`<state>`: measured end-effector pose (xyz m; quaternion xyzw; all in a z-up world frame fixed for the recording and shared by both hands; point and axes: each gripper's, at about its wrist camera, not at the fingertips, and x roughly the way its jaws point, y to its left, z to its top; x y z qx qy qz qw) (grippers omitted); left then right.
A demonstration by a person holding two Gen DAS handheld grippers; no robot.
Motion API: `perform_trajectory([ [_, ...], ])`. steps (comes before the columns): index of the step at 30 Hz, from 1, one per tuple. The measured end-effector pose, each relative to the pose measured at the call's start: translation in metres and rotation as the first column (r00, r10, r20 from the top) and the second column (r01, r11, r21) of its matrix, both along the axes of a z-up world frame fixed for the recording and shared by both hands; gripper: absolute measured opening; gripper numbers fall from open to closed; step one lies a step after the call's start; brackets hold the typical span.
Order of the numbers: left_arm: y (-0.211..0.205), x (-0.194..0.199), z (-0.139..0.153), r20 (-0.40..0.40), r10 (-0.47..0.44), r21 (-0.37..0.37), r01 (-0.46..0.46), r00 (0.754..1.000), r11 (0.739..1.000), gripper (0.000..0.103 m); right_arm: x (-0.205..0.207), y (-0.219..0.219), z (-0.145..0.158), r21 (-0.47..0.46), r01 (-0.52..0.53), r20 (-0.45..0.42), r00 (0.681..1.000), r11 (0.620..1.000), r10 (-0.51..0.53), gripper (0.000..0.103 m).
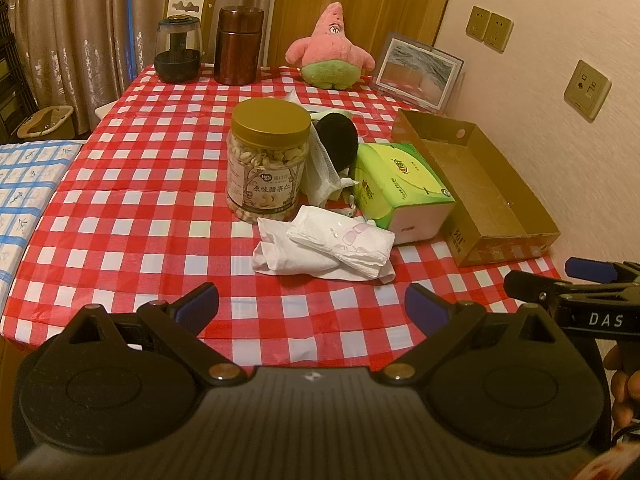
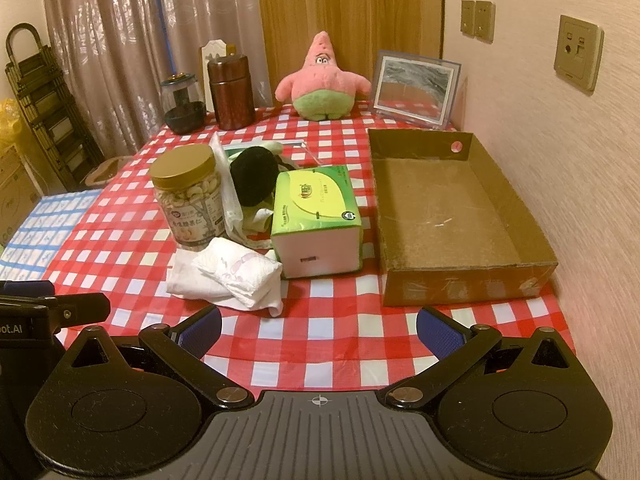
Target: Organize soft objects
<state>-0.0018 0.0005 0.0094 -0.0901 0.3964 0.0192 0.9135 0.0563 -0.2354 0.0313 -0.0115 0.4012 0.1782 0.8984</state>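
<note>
Left gripper (image 1: 312,307) and right gripper (image 2: 319,330): jaws apart, both empty, above the checked tablecloth (image 2: 340,344). White folded cloths (image 2: 232,276) lie just ahead of both. Beyond them, nut jar (image 2: 188,196), tissue pack (image 2: 316,220) and black plush (image 2: 254,176) crowd together. Cardboard box (image 2: 460,284) sits ahead-right.

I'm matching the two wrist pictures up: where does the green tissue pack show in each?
Left wrist view: the green plastic-wrapped tissue pack lies right of centre, between the gold-lidded clear nut jar and the open brown cardboard box.
Right wrist view: the tissue pack sits at centre, left of the cardboard box.
Shared landmark: the pink star-shaped plush toy at the table's far edge.
</note>
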Motion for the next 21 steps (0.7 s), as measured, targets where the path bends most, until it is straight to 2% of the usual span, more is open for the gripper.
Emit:
perform_trajectory([
  [7,0.007,0.008,-0.006,0.0,-0.043,0.02,0.043,0.999,0.999,0.098,0.007,0.005,-0.002,-0.004,-0.045,0.012,0.999,0.999,0.046,0.103],
  [10,0.018,0.018,-0.012,-0.014,-0.061,0.01,0.062,0.998,0.998,0.098,0.012,0.011,-0.007,-0.016,-0.093,0.028,0.995,0.996,0.093,0.103],
  [14,0.03,0.037,-0.02,-0.043,-0.132,0.047,0.134,0.99,0.99,0.098,0.024,0.024,-0.011,-0.056,-0.18,0.056,0.982,0.982,0.183,0.102],
  [17,0.036,0.052,-0.025,-0.064,-0.216,0.075,0.22,0.974,0.973,0.098,0.03,0.037,-0.018,-0.091,-0.259,0.07,0.962,0.962,0.266,0.102],
  [21,0.039,0.068,-0.034,-0.077,-0.328,0.136,0.336,0.942,0.932,0.098,0.04,0.062,-0.031,-0.162,-0.372,0.076,0.919,0.914,0.387,0.102],
])
